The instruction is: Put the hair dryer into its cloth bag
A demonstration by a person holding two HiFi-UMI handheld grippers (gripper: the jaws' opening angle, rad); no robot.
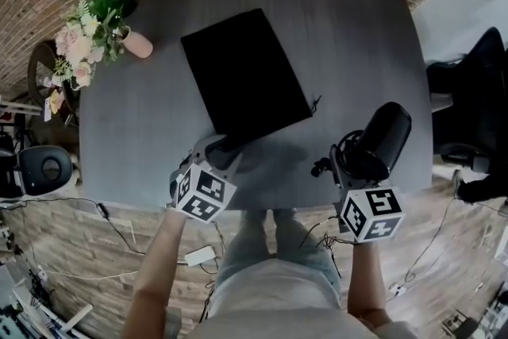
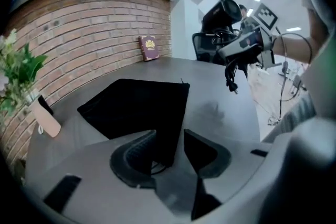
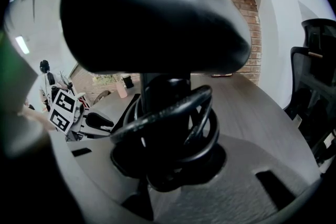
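Now the hair dryer (image 1: pixel 382 132) is held in the air over the near right edge of the dark table (image 1: pixel 357 36). Its handle, wound with the black cord (image 3: pixel 178 107), is clamped between the jaws of the right gripper (image 1: pixel 348 164). The black cloth bag (image 1: pixel 242 75) is laid flat at the table's middle. The left gripper (image 1: pixel 218 145) is set at the bag's near corner with its jaws spread wide; the corner is seen between them, unpinched.
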